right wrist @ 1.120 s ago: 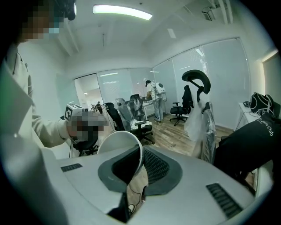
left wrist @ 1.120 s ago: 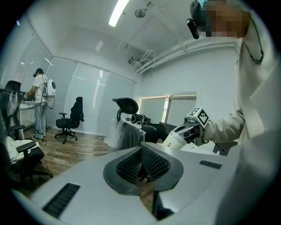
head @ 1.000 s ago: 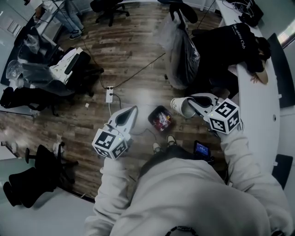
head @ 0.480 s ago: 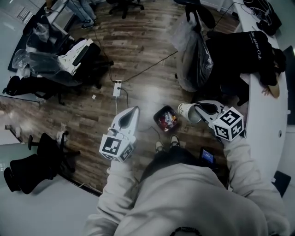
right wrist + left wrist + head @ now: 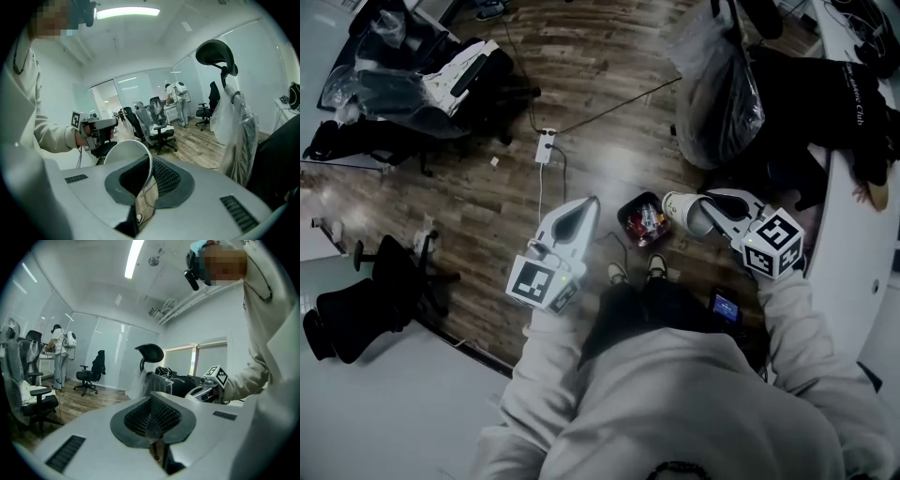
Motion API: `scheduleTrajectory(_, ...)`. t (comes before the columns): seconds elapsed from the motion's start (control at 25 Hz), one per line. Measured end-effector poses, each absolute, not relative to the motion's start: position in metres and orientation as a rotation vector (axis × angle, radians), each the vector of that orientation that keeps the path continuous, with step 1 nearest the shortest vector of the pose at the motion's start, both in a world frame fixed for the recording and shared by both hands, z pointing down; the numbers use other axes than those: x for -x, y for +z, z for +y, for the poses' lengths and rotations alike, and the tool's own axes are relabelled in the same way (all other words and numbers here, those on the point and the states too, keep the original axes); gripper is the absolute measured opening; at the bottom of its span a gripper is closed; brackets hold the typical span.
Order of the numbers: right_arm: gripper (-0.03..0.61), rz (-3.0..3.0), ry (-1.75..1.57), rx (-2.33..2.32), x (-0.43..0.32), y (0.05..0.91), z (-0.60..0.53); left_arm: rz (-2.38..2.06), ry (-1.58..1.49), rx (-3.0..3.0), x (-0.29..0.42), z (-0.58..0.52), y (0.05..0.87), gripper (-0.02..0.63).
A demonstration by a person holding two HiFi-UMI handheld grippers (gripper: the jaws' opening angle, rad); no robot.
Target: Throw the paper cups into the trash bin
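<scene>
A white paper cup (image 5: pixel 679 209) lies on its side in the air, its wall pinched by my right gripper (image 5: pixel 697 208), which is shut on it. In the right gripper view the cup's rim (image 5: pixel 125 158) stands between the jaws, mouth facing left. The small black trash bin (image 5: pixel 625 211) with colourful rubbish inside stands on the wood floor just left of the cup, in front of the person's shoes (image 5: pixel 656 267). My left gripper (image 5: pixel 591 202) hovers left of the bin, shut with nothing in it, as the left gripper view (image 5: pixel 152 420) also shows.
A white power strip (image 5: pixel 546 147) and its cable lie on the floor beyond the bin. A bagged chair (image 5: pixel 717 84) stands at the back right, a white desk (image 5: pixel 853 281) along the right, and office chairs (image 5: pixel 441 80) at the back left. A phone (image 5: pixel 725 307) pokes out by the person's hip.
The person has stepped forward, so the bin now sits closer to the feet and between both grippers. The cup, still gripped, has come a little nearer the bin's right rim.
</scene>
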State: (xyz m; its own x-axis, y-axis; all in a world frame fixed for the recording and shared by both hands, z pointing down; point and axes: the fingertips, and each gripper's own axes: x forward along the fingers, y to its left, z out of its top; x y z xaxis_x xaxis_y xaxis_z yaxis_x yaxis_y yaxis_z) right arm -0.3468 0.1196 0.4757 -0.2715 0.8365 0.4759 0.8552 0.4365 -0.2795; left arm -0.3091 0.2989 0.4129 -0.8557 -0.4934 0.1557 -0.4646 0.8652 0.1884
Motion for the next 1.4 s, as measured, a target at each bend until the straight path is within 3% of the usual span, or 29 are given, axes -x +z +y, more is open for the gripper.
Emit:
scheduleTrajectory(0.56, 0.043, -2.073, -0.139, 1.371, 0.362, 0.566, 0.171, -2.669, -0.303, -0.701, 0.331, 0.343, 0.541, -0.011)
scheduleTrajectory(1.4, 0.044, -1.870, -0.107, 1.277, 0.324, 0.735, 0.201, -2.477, -0.451, -0.711, 0.289, 0.362, 0.693, -0.011)
